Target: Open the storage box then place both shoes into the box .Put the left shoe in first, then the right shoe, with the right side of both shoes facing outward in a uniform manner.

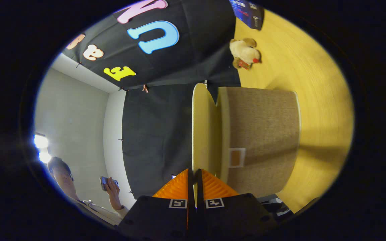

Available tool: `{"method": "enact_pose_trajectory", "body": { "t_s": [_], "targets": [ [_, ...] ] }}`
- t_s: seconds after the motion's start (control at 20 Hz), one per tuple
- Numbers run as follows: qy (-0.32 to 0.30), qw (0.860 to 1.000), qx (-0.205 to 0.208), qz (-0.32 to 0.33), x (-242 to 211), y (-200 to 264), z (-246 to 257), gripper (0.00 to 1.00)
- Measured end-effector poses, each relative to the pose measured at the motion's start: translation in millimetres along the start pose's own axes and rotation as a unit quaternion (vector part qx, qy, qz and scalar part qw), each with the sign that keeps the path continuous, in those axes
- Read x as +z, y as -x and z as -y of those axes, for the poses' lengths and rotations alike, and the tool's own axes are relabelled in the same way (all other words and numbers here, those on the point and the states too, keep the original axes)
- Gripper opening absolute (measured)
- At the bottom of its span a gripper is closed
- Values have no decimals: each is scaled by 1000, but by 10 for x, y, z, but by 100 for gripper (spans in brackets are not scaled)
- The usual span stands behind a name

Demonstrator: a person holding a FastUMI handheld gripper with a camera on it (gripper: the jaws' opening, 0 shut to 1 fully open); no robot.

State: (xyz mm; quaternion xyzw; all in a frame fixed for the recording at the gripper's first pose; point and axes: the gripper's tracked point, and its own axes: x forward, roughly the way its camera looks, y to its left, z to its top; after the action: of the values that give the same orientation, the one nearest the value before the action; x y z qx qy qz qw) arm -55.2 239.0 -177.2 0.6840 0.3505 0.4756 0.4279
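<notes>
Fingers (194,174) pinch the box lid (201,127) edge at 12 o'clock; a thin grip could slip, dropping it shut.

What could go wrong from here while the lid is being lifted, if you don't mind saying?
1. The gripper is shut on only the thin edge of the lid, so the lid may slip out and drop back onto the storage box.
2. The lid stands only partly raised; pulling further on it could tilt or drag the light box across the table.
3. The plush toy lies beyond the box and could be bumped if it slides.
</notes>
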Motion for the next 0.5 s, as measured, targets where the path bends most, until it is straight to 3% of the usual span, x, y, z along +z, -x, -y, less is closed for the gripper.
{"method": "enact_pose_trajectory", "body": {
  "t_s": [0.5],
  "targets": [
    [130,990,-50,-8,-11,-1005,-927,5]
  ]
}}
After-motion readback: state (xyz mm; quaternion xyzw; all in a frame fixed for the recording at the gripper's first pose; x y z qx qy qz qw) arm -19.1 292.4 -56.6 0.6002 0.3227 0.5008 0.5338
